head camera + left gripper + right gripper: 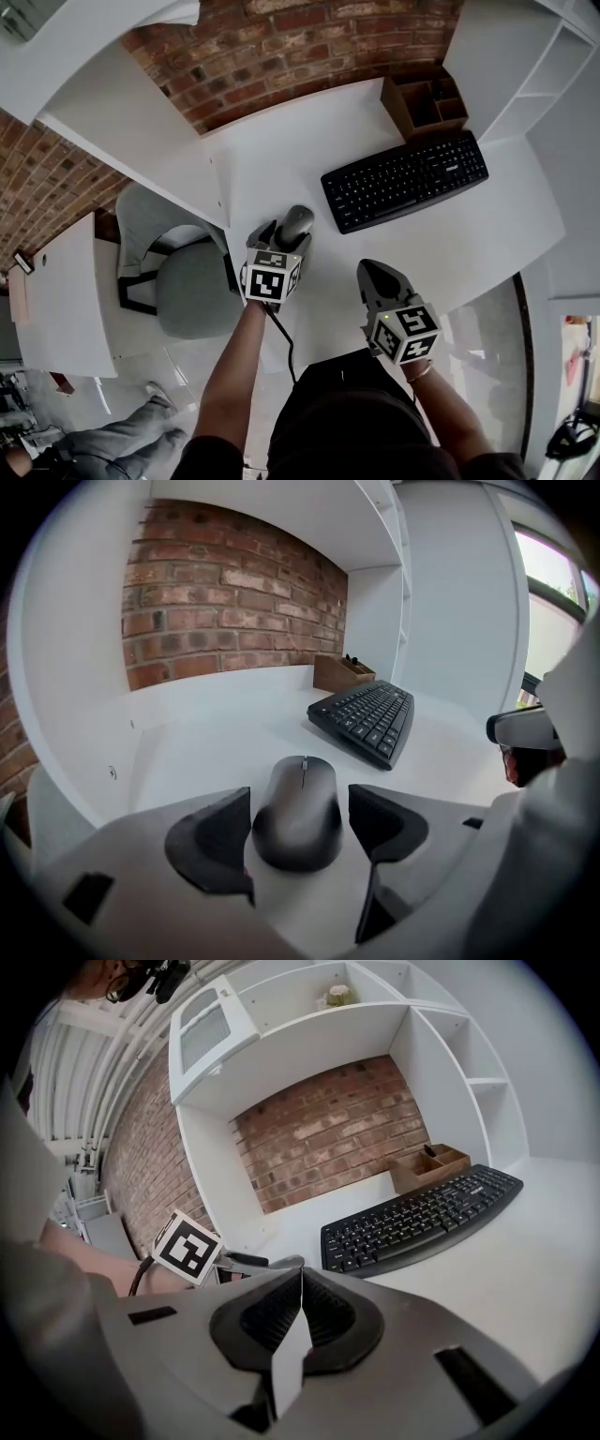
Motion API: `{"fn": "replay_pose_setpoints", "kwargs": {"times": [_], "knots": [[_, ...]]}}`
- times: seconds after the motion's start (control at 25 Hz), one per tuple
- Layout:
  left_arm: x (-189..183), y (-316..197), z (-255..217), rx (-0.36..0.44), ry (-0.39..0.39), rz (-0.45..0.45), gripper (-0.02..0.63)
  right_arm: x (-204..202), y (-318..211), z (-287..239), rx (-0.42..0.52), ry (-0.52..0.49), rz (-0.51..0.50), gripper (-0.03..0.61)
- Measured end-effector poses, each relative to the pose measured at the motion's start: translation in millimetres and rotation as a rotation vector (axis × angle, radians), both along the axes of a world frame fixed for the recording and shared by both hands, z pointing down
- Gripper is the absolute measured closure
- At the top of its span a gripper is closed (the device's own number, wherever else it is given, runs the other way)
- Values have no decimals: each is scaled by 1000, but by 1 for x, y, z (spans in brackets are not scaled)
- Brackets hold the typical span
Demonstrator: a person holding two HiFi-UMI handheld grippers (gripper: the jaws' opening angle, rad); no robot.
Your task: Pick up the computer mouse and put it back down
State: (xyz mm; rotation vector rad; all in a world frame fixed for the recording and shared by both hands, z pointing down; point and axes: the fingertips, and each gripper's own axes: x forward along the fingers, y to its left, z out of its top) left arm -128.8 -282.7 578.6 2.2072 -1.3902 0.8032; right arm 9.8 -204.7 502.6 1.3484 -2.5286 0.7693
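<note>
Seen from the head view, the left gripper (289, 236) covers the rear of the dark grey rounded computer mouse (297, 221). The mouse lies on the white desk (272, 159) below a red brick wall (281, 47). A black keyboard (405, 180) and a brown wooden organiser (424, 103) sit well to its right. The left gripper view shows that gripper's jaws spread, with the mouse between them flat on the desk and the pads not pressing it. In the right gripper view, the right gripper (301, 1283) has its jaws pressed together on nothing, and its body hides most of the mouse.
</note>
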Motion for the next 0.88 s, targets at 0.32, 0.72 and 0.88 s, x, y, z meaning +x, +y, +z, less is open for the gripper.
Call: {"fn": "replay_pose_setpoints", "kwargs": {"times": [0.32,0.72,0.88], "knots": [[9,-10,5,-27,-35,89,304,-7,-2,1,-15,8,21,574],[13,-16,13,-70,-65,120,305,-7,-2,0,-22,15,53,574],[15,-15,11,-77,-60,113,310,-4,-2,0,-16,17,67,574]]}}
